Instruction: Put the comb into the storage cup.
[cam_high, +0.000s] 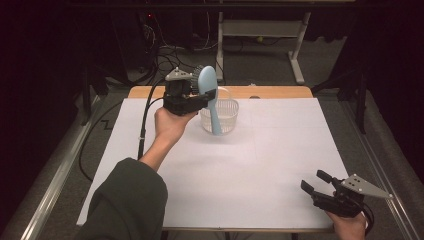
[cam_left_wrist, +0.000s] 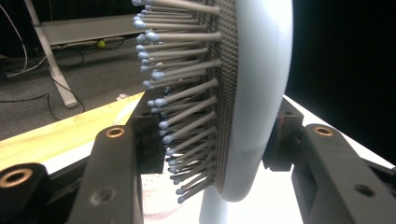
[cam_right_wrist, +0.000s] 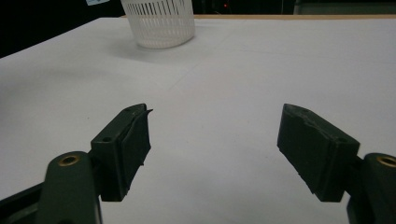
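Hairbrush (cam_high: 209, 95) is held in the left gripper (cam_high: 207, 96), its oval head clamped between the two black jaws, which are closed on it. In the left gripper view the head (cam_left_wrist: 252, 93) is seen edge-on between the pads: one pad (cam_left_wrist: 149, 135) is pressed in among the bristles on the bristle side, the other is set against the smooth back of the head. The handle hangs below the fingertips, tilted, and in the high view its lower end is seen in front of the white basket (cam_high: 227, 116); whether the handle touches the basket cannot be told from that angle.

The brush body is made of smooth, pale blue plastic with a rounded back. The bristle bed is a dark grey cushion dotted with fine holes, and from it grey pins stand out in rows, each tipped with a small pale blue ball.

The basket is round, of white plastic, with thin vertical slats in its wall, seen clearly in the right gripper view (cam_right_wrist: 159, 21). It stands on a white sheet (cam_high: 250, 170) that covers a pale wooden table (cam_high: 280, 91).

The right gripper (cam_high: 315, 182) is held near the right front corner of the sheet, well apart from the brush and the basket. Its jaws are spread wide with nothing between them; the dark pads (cam_right_wrist: 135, 149) look rough and worn at the edges.

No brand, label or writing can be read on any of these things.
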